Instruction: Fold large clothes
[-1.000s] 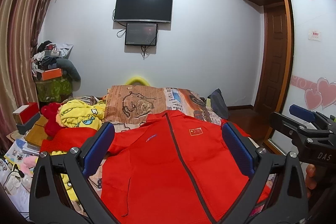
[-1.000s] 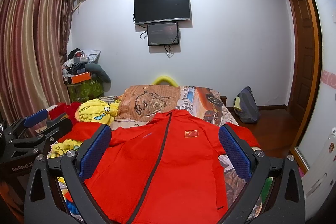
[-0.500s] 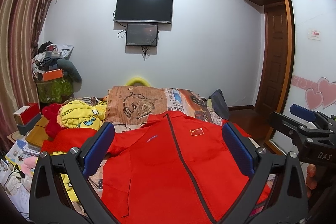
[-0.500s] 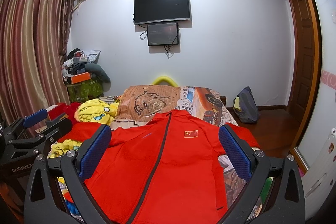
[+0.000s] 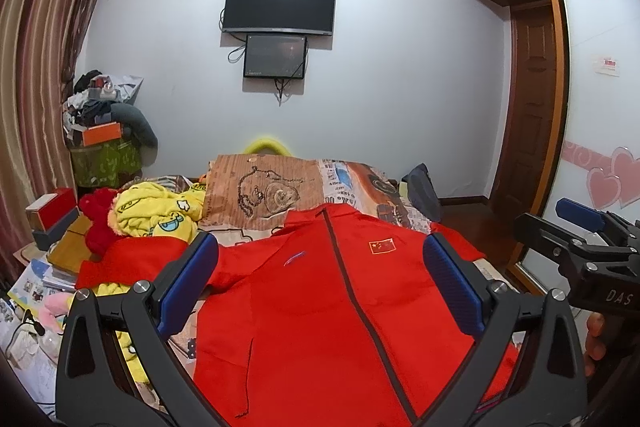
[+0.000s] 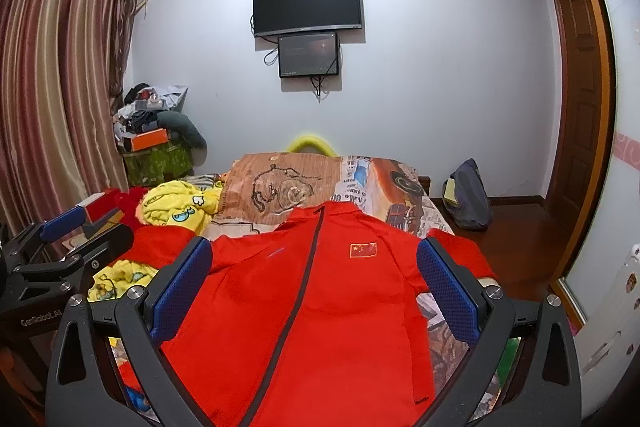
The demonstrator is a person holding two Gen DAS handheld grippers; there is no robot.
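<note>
the red jacket (image 5: 320, 307) lies face up and spread along the bed (image 5: 360, 183), collar toward the far wall, zip closed down its middle, a small flag patch (image 5: 382, 246) on its chest. the fabric looks thin and smooth, with shallow creases near the shoulder; one sleeve (image 5: 132, 259) runs out toward the yellow blanket (image 5: 160, 207) and the other sleeve (image 6: 460, 251) reaches the far bed edge. no fold shows yet, so the step in hand seems to be the first grasp. the left gripper (image 5: 320, 287) hovers above the hem end with its blue fingers (image 5: 188, 283) spread wide and nothing between them; the right gripper (image 6: 312, 287) hangs beside it, likewise wide apart and empty. to do this well, each gripper should probably go out to a sleeve or shoulder seam, pinch a single layer cleanly, and bring it across the zip line so the edges meet squarely. slippery cloth may slide or bunch, so a low, even carry is wise. the left sleeve lies close to the blanket and a red plush toy (image 5: 100, 223), which could snag.
</note>
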